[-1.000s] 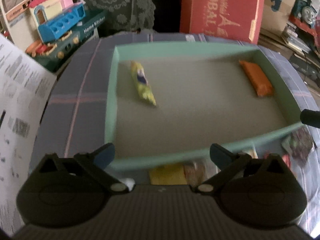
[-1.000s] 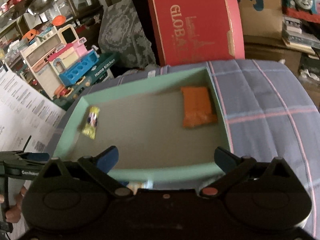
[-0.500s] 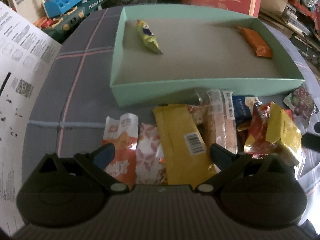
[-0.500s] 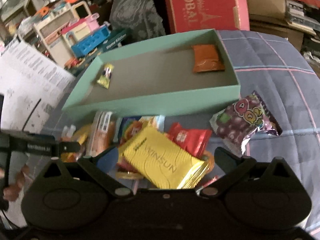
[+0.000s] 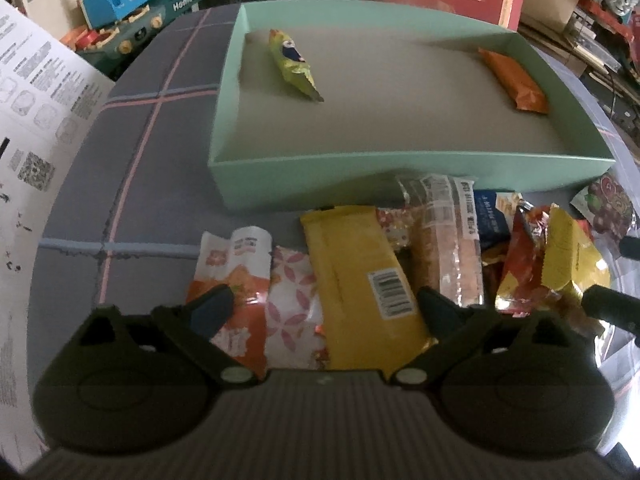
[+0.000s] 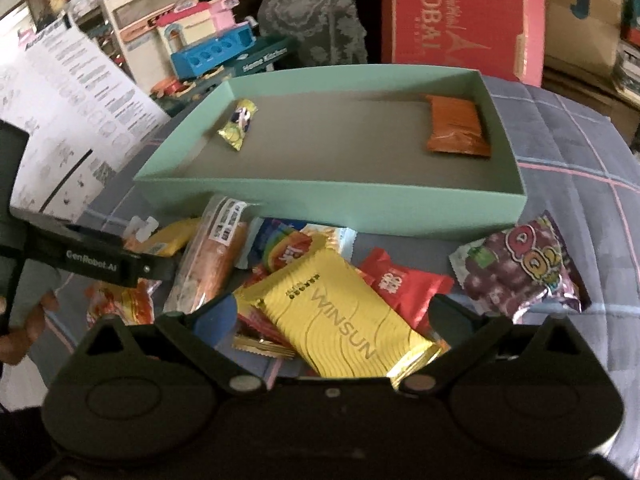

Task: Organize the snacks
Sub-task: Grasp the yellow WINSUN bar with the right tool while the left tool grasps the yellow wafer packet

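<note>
A mint-green box holds a yellow-green snack at its left and an orange packet at its right. Several snacks lie piled in front of it. My left gripper hangs over the pile's left part, jaws closing. A floral packet and a yellow barcode packet lie between its fingers, untouched by the pads. My right gripper stands open over the yellow WINSUN packet. A red packet and a long clear-wrapped bar lie beside it.
A purple grape-candy bag lies at the right on the plaid cloth. A printed instruction sheet covers the left. Toy kitchen sets and a red carton stand behind the box. A hand shows at the left edge.
Both grippers have pulled back from over the box and sunk toward the snack pile in front of it. The left jaws have narrowed a little.
</note>
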`<action>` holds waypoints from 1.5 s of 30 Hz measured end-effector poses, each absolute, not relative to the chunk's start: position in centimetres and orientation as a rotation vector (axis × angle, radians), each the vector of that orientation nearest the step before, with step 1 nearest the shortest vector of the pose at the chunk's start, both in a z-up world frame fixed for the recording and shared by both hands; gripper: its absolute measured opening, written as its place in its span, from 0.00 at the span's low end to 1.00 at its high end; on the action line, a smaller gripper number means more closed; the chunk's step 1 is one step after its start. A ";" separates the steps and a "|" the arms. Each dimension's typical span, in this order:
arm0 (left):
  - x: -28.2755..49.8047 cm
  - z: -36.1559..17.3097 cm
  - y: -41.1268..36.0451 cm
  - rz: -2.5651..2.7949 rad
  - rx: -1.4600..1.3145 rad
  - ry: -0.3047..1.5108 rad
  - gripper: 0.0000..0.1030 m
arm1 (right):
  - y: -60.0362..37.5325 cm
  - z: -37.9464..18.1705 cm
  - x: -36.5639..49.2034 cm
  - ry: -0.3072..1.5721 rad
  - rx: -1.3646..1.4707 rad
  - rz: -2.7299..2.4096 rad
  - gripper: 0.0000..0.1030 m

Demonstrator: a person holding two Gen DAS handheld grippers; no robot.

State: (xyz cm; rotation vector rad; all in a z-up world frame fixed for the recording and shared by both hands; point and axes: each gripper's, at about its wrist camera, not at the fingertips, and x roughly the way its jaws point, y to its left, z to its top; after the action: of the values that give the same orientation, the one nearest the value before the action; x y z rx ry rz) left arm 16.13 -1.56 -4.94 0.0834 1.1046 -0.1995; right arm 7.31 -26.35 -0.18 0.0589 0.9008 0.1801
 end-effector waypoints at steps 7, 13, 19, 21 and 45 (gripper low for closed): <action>14.8 -4.6 -0.1 -0.213 0.121 1.060 0.47 | -25.4 -1.1 8.0 0.911 -0.046 0.223 1.00; 14.9 -4.4 0.8 -0.215 0.084 1.074 0.47 | -24.1 -1.9 7.8 0.938 -0.143 0.233 0.57; 16.3 -4.4 -0.3 -0.253 0.106 1.085 0.61 | -24.0 -1.6 7.5 0.945 -0.091 0.232 0.54; 16.9 -4.7 -0.6 -0.270 0.118 1.091 0.63 | -24.3 -1.6 7.5 0.968 -0.046 0.251 0.54; 14.4 -5.8 -3.4 -0.371 0.332 1.069 0.48 | -24.1 -2.4 7.0 0.972 -0.010 0.284 0.75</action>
State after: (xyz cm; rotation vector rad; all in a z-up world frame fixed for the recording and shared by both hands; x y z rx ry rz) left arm 14.41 -3.38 -5.82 0.3315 1.0687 -0.3711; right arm 6.96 -24.15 -2.40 -0.0098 0.9719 0.2842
